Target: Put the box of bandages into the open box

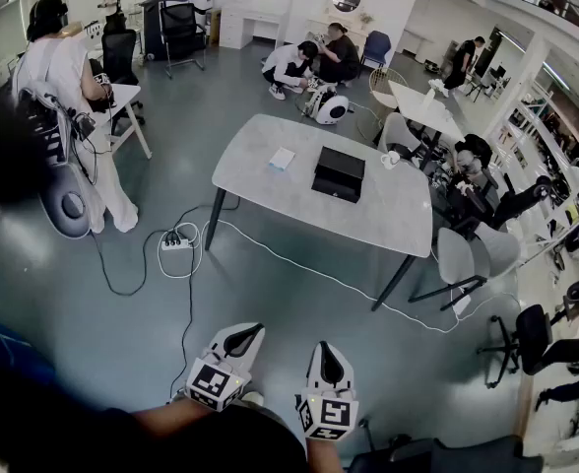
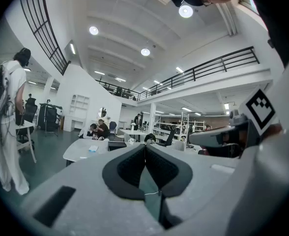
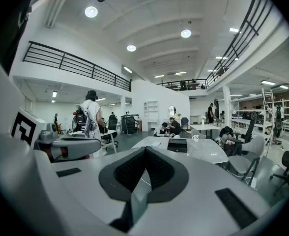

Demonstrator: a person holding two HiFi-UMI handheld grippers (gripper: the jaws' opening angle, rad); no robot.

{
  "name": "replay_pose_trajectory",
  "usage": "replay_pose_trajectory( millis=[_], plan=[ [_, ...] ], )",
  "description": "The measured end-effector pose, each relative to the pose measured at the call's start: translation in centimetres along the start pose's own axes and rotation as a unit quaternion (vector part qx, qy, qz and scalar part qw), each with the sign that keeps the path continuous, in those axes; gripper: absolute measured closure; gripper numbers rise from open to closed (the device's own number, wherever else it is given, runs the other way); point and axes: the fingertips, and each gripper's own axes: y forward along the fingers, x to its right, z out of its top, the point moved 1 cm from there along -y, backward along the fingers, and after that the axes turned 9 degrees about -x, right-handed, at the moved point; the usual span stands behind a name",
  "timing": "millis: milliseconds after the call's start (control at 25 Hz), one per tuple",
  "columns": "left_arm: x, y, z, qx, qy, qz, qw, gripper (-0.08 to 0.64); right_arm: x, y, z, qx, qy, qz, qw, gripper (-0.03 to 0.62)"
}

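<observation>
We're worried about the walk in: the office hall is big and busy, and floor cables [image 1: 186, 264] trail ahead of both grippers (easy trip). The grey table [image 1: 260, 180] stands well ahead, open box [image 1: 339, 172] on it, bandage box [image 1: 282, 159] just left. Our left gripper [image 1: 241, 341] and right gripper [image 1: 330, 367] are both closed, empty.

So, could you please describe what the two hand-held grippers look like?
The left gripper and right gripper are both white, tapering shells with a black teardrop-shaped recess around black ribbed jaws. Each carries a cube with black-and-white square markers at its rear.
</observation>
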Motion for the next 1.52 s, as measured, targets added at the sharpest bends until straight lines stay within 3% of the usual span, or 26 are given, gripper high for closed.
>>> replay_pose_trajectory(
  millis=[120, 360, 680, 920, 1240, 1520],
  plan=[
    [-0.3, -0.4, 0.2, 0.005, 0.011, 0.003, 0.9999, 0.543, -1.0, -0.2, 0.2, 0.016, -0.005, 0.016, 1.0, 0.581],
    [-1.5, -1.8, 0.3, 0.002, 0.019, 0.025, 0.9995, 0.543, -1.9, 0.8, -0.6, 0.024, 0.044, 0.066, 0.997, 0.58],
    [-5.8, 1.5, 1.8, 0.013, 0.016, 0.03, 0.9993, 0.543, -0.6, 5.2, 0.8, 0.012, 0.021, 0.039, 0.999, 0.58],
    [-12.7, 8.3, 2.2, -0.002, 0.032, 0.018, 0.9993, 0.543, 1.0, 14.2, 2.4, -0.009, 0.021, 0.024, 0.999, 0.58],
    [-23.8, 18.0, 2.6, -0.048, -0.009, 0.022, 0.9986, 0.543, 1.7, 28.7, 7.4, -0.019, 0.003, 0.047, 0.999, 0.58],
    [-31.9, 25.2, 5.1, -0.055, -0.015, -0.009, 0.9983, 0.543, 4.1, 38.5, 9.7, -0.06, 0.022, 0.013, 0.998, 0.58]
  ],
)
